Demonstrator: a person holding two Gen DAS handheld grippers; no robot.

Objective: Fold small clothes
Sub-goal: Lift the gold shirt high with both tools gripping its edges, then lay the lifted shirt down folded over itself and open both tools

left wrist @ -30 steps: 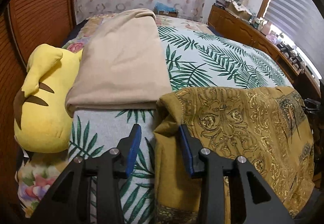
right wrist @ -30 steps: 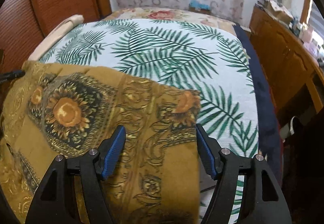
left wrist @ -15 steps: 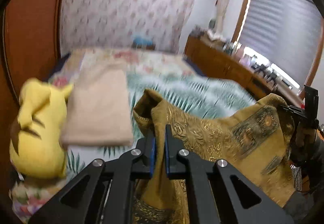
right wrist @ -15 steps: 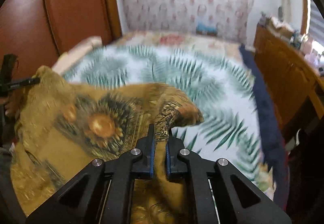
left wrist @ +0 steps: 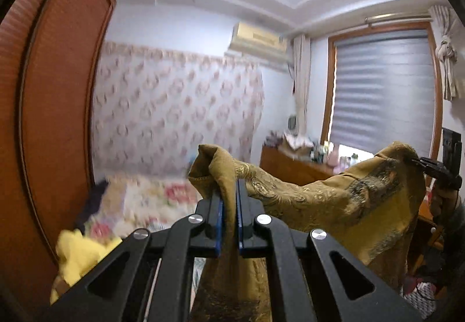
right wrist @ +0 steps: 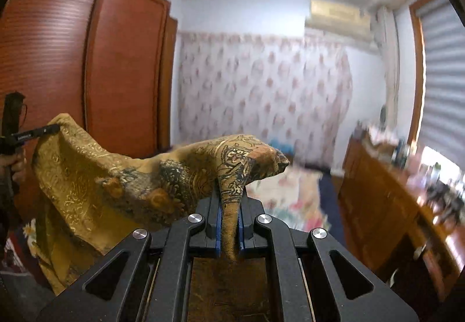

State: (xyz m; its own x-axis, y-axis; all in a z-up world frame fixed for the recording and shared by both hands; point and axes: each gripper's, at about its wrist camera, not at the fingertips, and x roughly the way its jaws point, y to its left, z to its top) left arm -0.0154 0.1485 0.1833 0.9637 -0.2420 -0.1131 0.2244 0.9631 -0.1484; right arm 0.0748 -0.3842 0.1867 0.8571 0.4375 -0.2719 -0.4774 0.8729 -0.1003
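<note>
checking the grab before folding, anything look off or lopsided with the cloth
Nothing stands out. The gold patterned cloth hangs between the left gripper and right gripper, each shut on a corner, sagging in the middle as expected.

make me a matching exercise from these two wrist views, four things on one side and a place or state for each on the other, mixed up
Things:
1. mustard patterned cloth
2. yellow plush toy
3. air conditioner
4. window blind

Place or state:
A. mounted high on the wall near the ceiling
B. pinched in the left tongs and the right tongs, hanging between them
C. lowered over the window
D. low at the left edge of the left wrist view

Pairs: 1-B, 2-D, 3-A, 4-C
</note>
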